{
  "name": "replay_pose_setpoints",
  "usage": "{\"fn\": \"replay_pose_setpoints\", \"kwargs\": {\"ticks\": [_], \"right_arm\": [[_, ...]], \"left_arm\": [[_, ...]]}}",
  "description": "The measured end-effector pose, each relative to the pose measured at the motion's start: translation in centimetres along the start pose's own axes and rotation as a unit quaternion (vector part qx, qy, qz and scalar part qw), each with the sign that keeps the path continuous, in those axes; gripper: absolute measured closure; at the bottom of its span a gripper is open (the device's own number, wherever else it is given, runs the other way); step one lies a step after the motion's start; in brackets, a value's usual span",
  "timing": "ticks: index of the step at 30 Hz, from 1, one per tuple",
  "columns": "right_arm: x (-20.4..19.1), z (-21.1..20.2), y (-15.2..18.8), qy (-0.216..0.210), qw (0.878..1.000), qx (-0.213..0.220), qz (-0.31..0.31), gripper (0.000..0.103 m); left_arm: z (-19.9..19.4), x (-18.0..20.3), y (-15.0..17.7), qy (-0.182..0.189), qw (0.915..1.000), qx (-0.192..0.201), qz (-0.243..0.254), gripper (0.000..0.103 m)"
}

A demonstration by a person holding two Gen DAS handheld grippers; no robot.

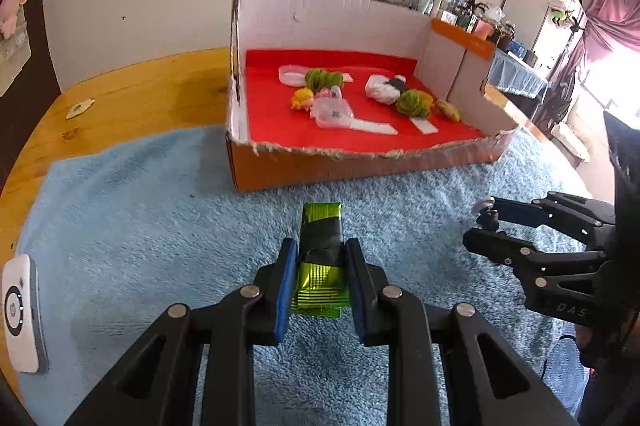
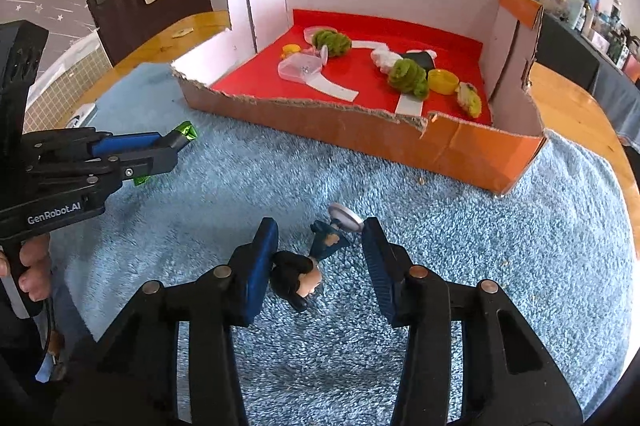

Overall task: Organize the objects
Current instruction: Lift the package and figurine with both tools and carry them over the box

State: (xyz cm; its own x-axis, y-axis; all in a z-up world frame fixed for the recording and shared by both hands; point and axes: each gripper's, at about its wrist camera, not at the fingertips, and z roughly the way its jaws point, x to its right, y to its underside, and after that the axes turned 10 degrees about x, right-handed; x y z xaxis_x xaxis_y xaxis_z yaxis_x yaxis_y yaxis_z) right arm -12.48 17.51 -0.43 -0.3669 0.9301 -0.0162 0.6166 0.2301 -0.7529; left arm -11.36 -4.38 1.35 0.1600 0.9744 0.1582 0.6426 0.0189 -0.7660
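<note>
My left gripper (image 1: 320, 246) is shut on a shiny green foil packet (image 1: 320, 290) wrapped with black tape, held just over the blue rug (image 1: 160, 206); from the right wrist view that gripper (image 2: 172, 150) sits at the left with the foil (image 2: 185, 131) sticking out. My right gripper (image 2: 320, 226) straddles a small black-haired figurine (image 2: 304, 274) lying on the rug. Its head rests against the left pad and its round base (image 2: 346, 214) against the right fingertip. In the left wrist view the right gripper (image 1: 476, 224) appears at the right.
An orange cardboard box (image 2: 360, 134) with a red floor and a torn front wall stands beyond both grippers, holding green pom-poms (image 2: 408, 76), clear containers (image 2: 300, 68), a yellow cap and white strips. A white device (image 1: 20, 310) lies at the rug's left edge on the wooden table (image 1: 140, 86).
</note>
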Motion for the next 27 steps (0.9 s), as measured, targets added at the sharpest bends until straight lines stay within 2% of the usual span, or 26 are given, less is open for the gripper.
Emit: {"fn": "replay_pose_setpoints", "kwargs": {"ticks": [13, 27], "right_arm": [[-0.3, -2.0, -2.3, -0.023, 0.999, 0.032, 0.001, 0.061], [-0.1, -2.6, -5.9, -0.023, 0.998, 0.059, -0.010, 0.061]], "left_arm": [[-2.4, 1.5, -3.2, 0.015, 0.9988, 0.042, 0.018, 0.078], [-0.4, 2.7, -7.4, 0.027, 0.9977, 0.056, 0.027, 0.078]]}}
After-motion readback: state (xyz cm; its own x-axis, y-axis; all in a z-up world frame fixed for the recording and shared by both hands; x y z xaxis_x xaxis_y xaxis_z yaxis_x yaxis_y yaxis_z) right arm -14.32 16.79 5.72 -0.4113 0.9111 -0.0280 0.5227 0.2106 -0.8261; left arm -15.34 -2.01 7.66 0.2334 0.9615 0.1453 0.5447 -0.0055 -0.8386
